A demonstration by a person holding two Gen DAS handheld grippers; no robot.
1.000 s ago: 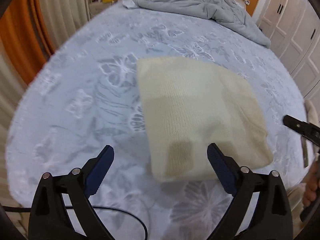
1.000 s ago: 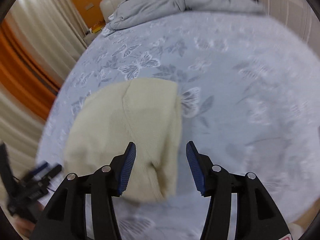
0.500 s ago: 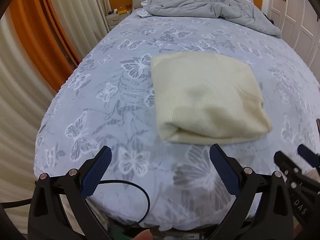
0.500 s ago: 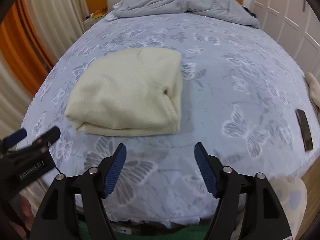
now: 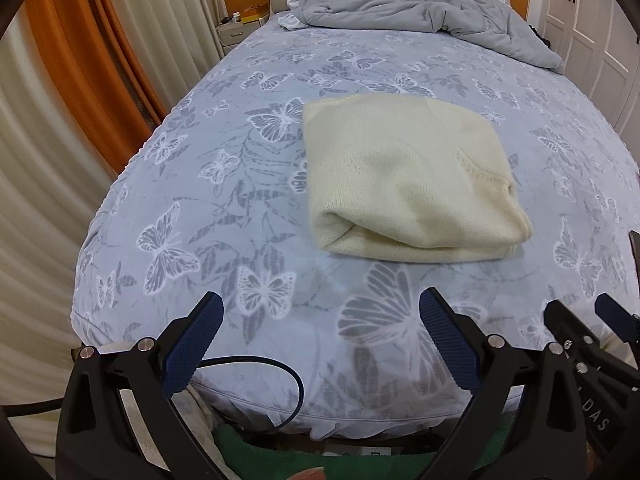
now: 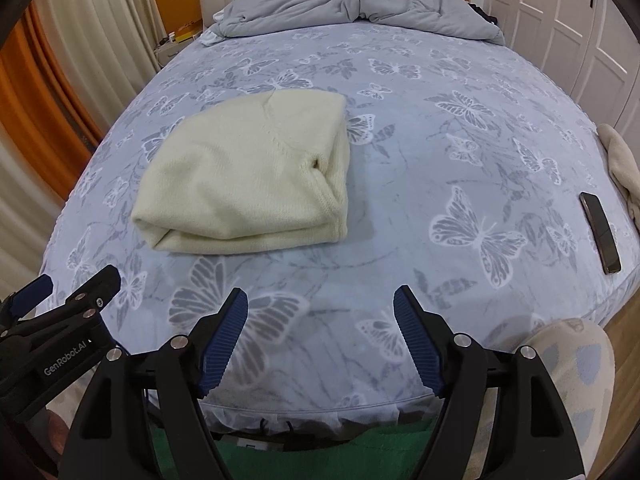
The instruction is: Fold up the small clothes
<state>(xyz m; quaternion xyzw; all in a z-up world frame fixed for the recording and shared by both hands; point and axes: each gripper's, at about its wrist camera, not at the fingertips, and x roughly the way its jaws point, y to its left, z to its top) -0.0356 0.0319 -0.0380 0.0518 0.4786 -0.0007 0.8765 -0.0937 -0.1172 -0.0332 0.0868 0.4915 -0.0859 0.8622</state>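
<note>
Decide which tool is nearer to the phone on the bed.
Right. The right tool hangs open over the bed's near edge, phone to its right. The left tool is farther left, past the folded sweater.

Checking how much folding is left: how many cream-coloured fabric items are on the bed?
2. A folded cream sweater lies left of centre on the butterfly bedsheet. A second cream cloth hangs over the bed's right edge, partly cut off. More may be hidden under the grey duvet.
</note>
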